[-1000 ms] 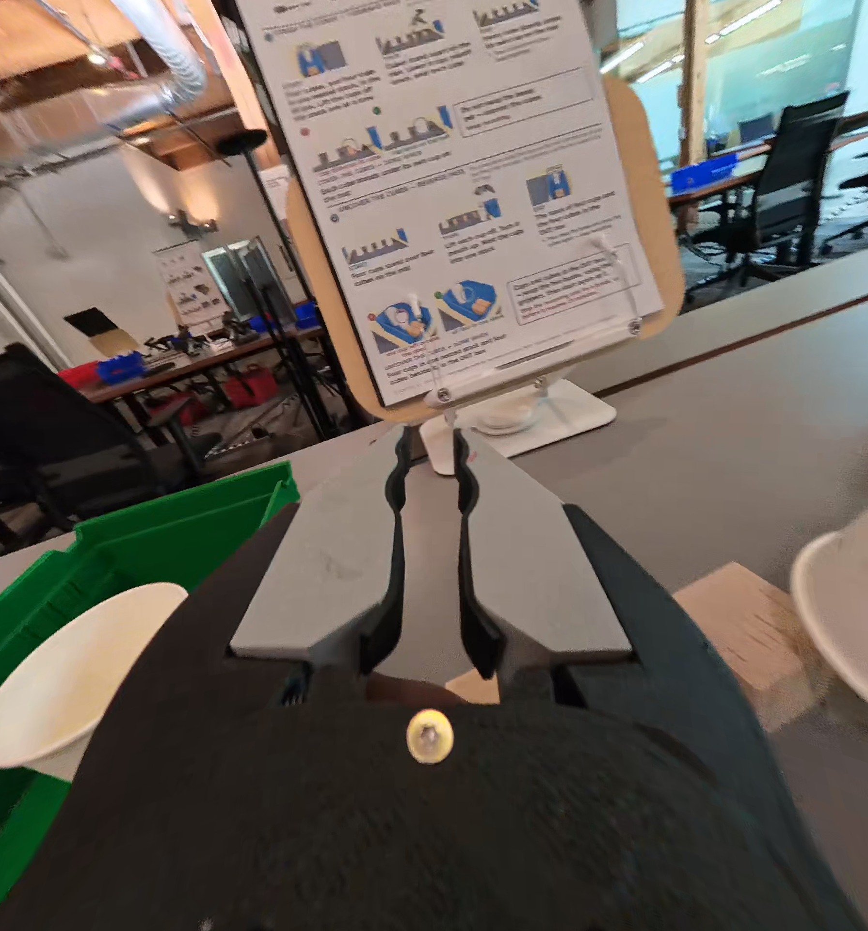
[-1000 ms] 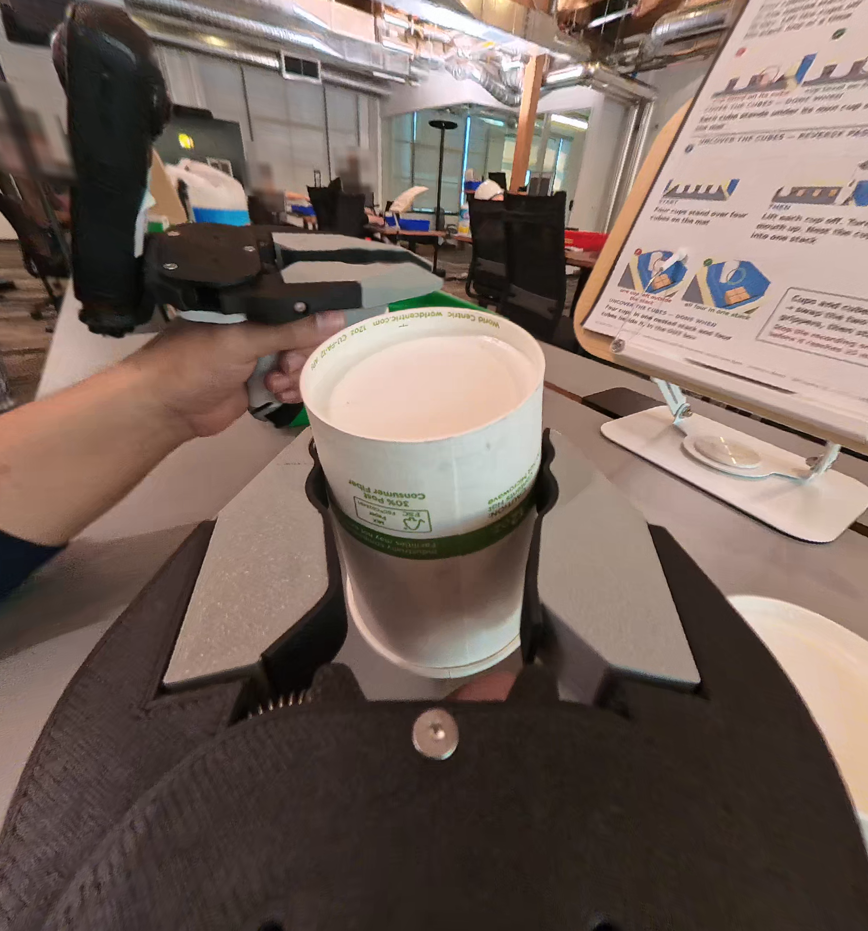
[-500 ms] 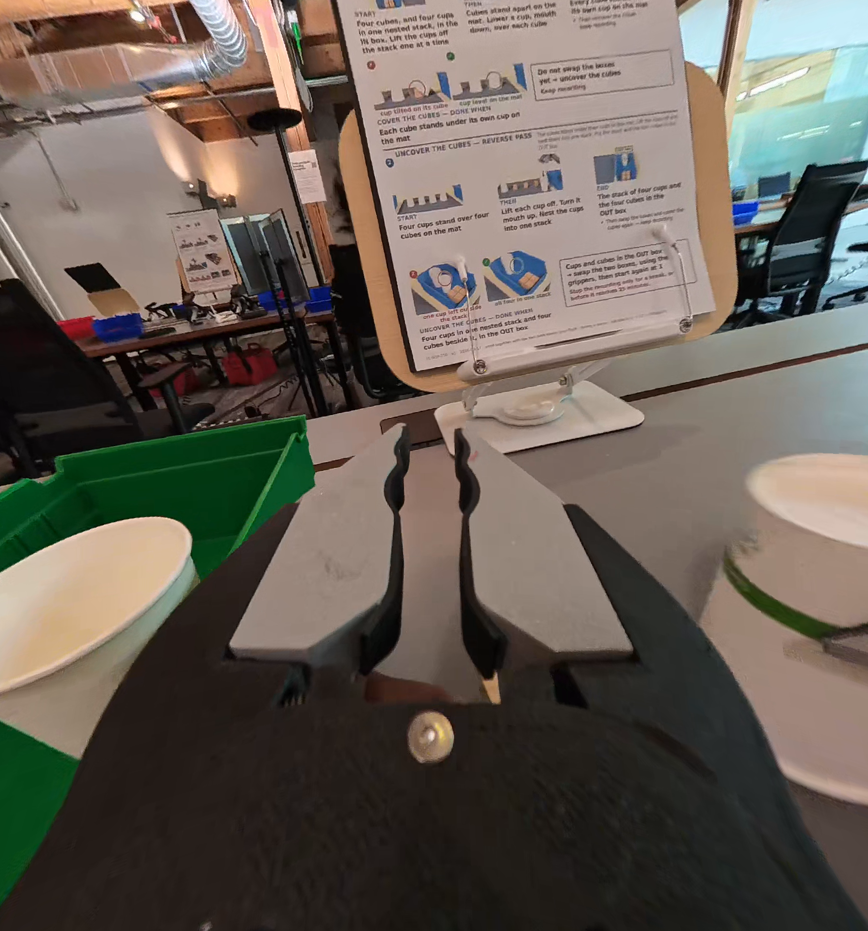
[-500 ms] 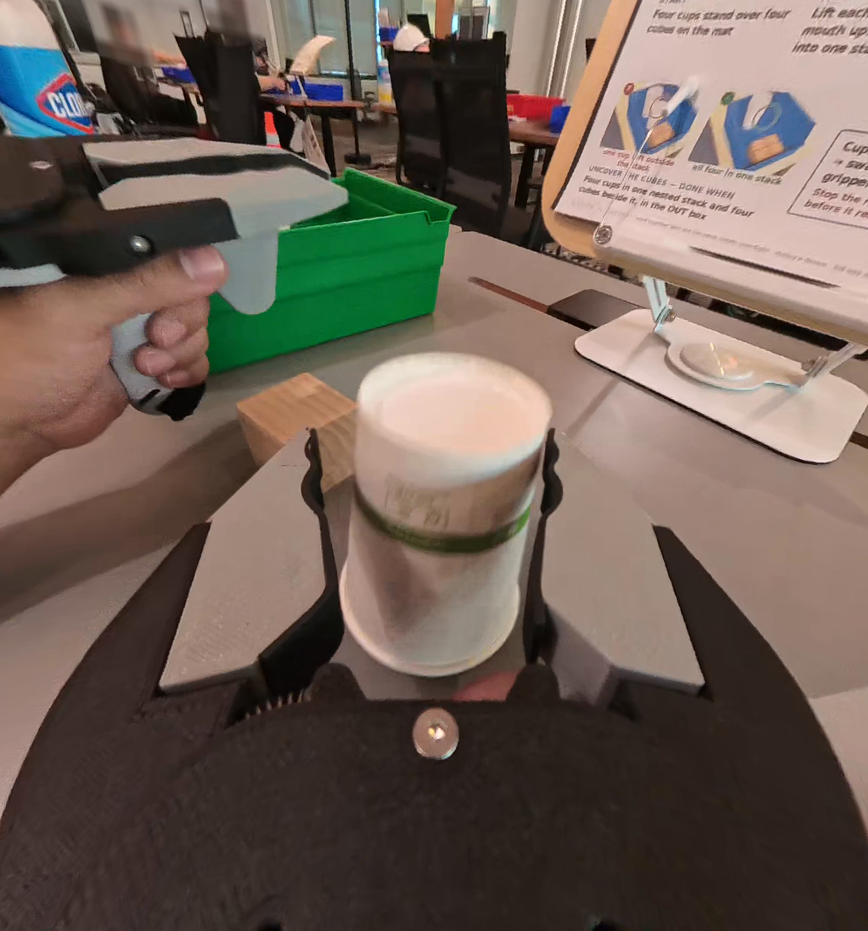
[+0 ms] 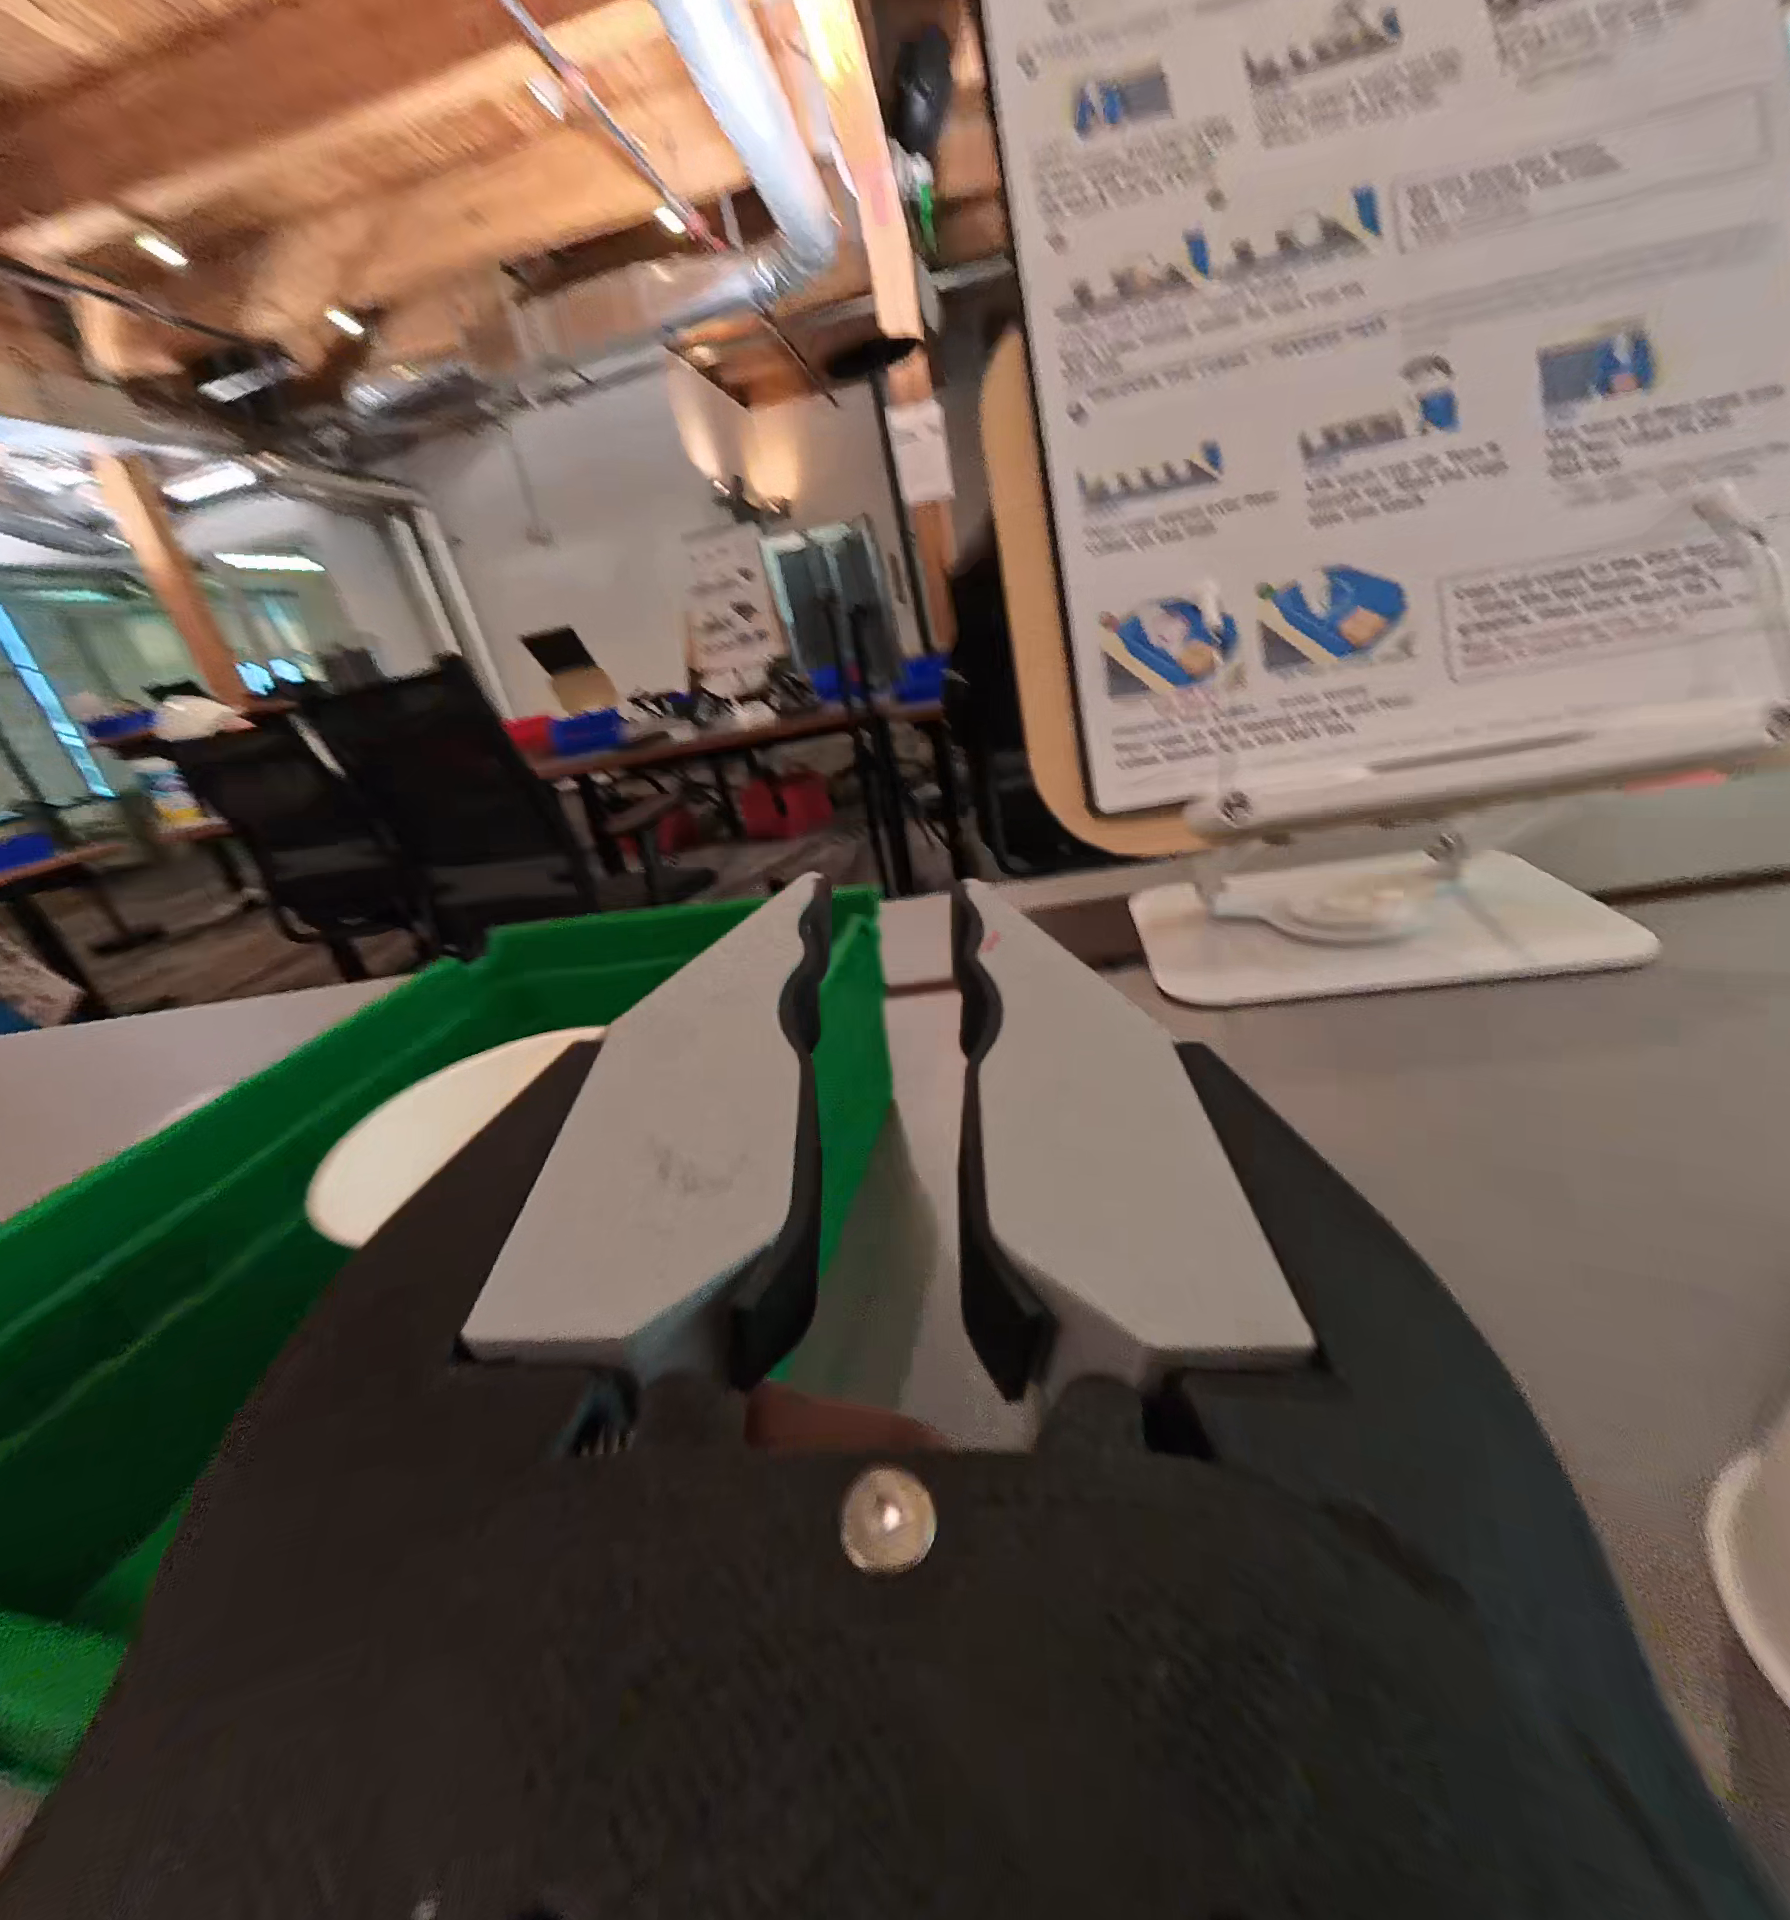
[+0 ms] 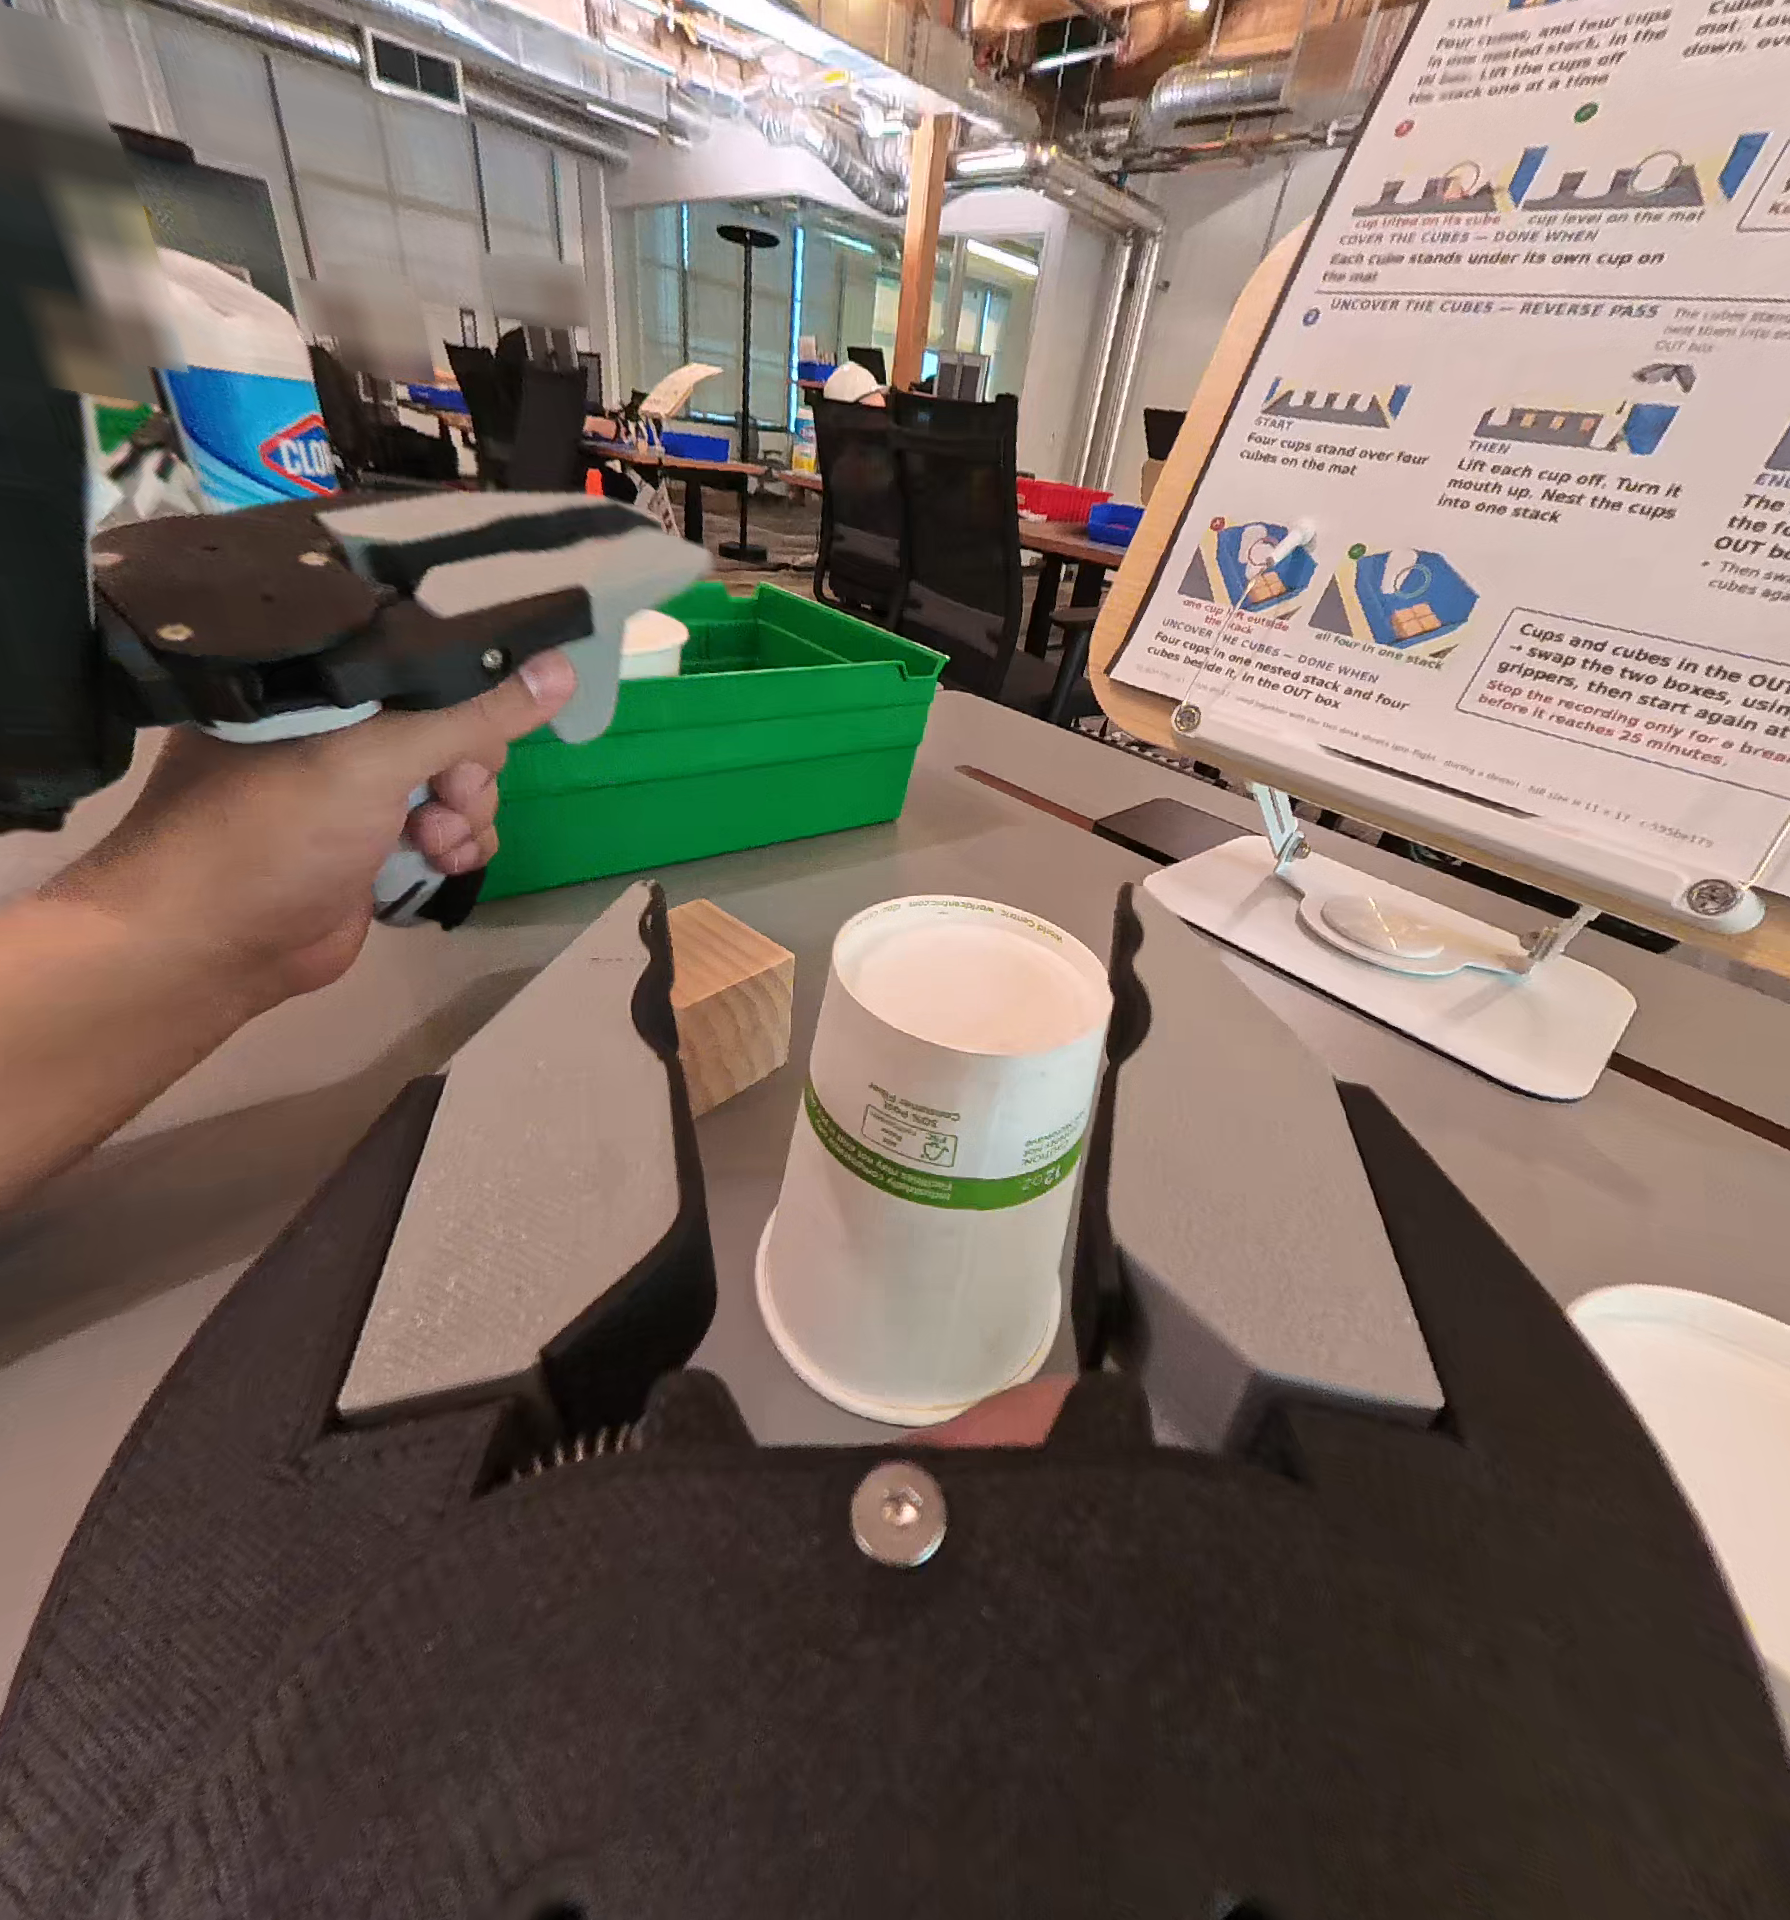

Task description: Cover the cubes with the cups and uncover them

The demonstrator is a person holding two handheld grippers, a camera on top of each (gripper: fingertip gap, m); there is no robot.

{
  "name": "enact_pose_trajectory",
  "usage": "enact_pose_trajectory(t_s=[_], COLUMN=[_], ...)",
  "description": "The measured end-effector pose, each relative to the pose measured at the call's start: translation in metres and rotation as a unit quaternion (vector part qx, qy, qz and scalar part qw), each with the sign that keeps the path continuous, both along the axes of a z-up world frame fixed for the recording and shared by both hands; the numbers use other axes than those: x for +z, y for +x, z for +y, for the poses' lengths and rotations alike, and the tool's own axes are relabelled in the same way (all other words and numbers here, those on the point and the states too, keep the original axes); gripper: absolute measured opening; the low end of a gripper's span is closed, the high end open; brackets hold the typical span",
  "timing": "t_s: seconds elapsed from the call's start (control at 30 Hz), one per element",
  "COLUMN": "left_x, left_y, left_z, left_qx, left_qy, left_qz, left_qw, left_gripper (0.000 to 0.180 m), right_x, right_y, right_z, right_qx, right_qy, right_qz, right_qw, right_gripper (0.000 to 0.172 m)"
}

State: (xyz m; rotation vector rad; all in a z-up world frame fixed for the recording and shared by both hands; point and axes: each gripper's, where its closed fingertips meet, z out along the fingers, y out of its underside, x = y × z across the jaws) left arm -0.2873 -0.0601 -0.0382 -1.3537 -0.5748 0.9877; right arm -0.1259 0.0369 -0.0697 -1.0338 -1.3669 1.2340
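right gripper [image 6: 886, 935] fingers stood wide around upside-down cup [image 6: 938, 1153], gripping nothing; backing out could topple it toward 9 o'clock cube [image 6: 730, 1013]; left gripper [image 5: 886, 935] slightly apart, empty.

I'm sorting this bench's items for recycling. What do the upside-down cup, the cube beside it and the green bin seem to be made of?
Cup: seemingly paper, matte white with a printed green band and a rolled rim. Cube: bare, unfinished wood, pale tan with visible grain lines. Green bin: probably moulded plastic, one even colour, smooth with a slight sheen and stepped walls.
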Motion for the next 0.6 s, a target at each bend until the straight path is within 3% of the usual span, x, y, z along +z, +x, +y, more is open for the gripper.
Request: enact_pose_trajectory(t_s=[0.17,0.33,0.4,0.6], left_x=[0.017,0.002,-0.009,-0.033], left_y=[-0.012,-0.034,-0.043,-0.050], left_z=[-0.045,-0.069,-0.076,-0.073], left_qx=[0.080,0.116,0.132,0.114], left_qy=[0.053,0.056,0.041,-0.002], left_qz=[0.022,-0.039,-0.071,-0.132], left_qw=[0.995,0.991,0.988,0.985], left_gripper=[0.028,0.035,0.046,0.041], right_x=[0.001,0.004,0.005,0.008], right_y=[0.003,0.007,0.009,0.013], right_z=[-0.006,-0.012,-0.014,-0.017], right_qx=[0.017,0.031,0.034,0.042], right_qy=[-0.011,-0.013,-0.011,-0.010], right_qz=[-0.002,0.000,0.003,0.007], right_qw=[1.000,0.999,0.999,0.999], right_gripper=[0.082,0.081,0.081,0.080])
